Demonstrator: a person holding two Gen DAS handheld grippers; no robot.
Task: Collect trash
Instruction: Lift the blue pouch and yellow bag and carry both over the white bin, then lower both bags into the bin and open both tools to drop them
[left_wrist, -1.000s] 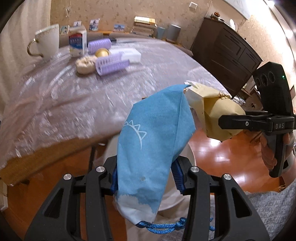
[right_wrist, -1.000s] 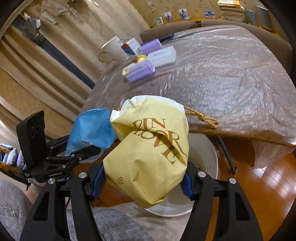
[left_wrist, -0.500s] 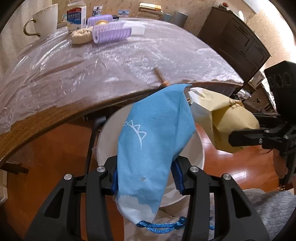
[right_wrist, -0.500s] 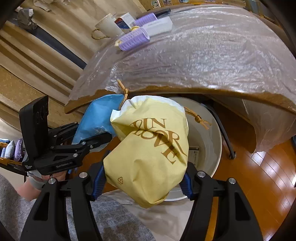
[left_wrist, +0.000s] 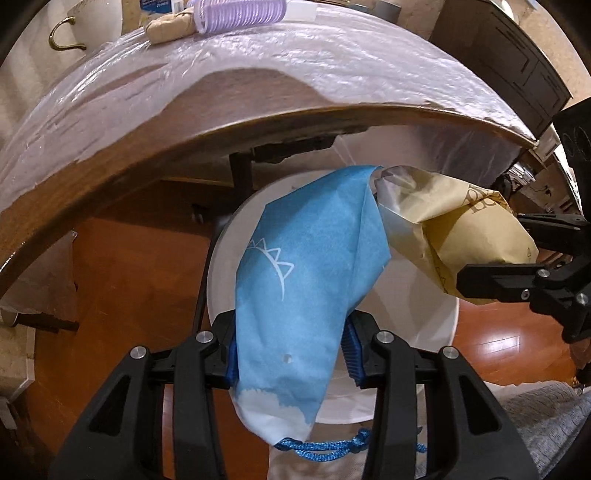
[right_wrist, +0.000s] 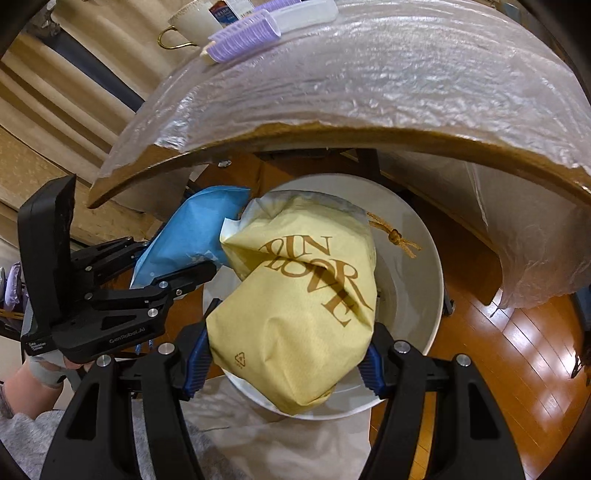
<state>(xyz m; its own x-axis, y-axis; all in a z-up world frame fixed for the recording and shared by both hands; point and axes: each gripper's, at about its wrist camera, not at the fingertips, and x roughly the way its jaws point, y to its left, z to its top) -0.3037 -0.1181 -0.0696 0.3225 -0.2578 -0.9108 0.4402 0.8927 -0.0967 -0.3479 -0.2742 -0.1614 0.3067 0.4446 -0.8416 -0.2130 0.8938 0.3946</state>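
Observation:
My left gripper (left_wrist: 290, 349) is shut on a blue drawstring bag (left_wrist: 306, 291) with a white sun print. My right gripper (right_wrist: 282, 356) is shut on a yellow drawstring bag (right_wrist: 299, 295) with brown lettering. Both bags hang over the open white trash bin (left_wrist: 424, 369) on the floor below the table edge; the bin also shows in the right wrist view (right_wrist: 413, 266). The two bags touch at their tops. The yellow bag (left_wrist: 458, 236) and right gripper (left_wrist: 517, 254) show at the right of the left wrist view; the blue bag (right_wrist: 192, 236) and left gripper (right_wrist: 173, 273) show at the left of the right wrist view.
A wooden table with a plastic cover (left_wrist: 258, 74) arches above the bin. On it are a purple hair roller (left_wrist: 240, 14), a white cup (left_wrist: 92, 22) and a beige lump (left_wrist: 170, 27). A dark cabinet (left_wrist: 517, 55) stands right. Table legs (left_wrist: 242, 173) stand by the bin.
Both grippers have dropped from table height to below the table edge, carrying the bags down over the white bin. Both grips stay shut.

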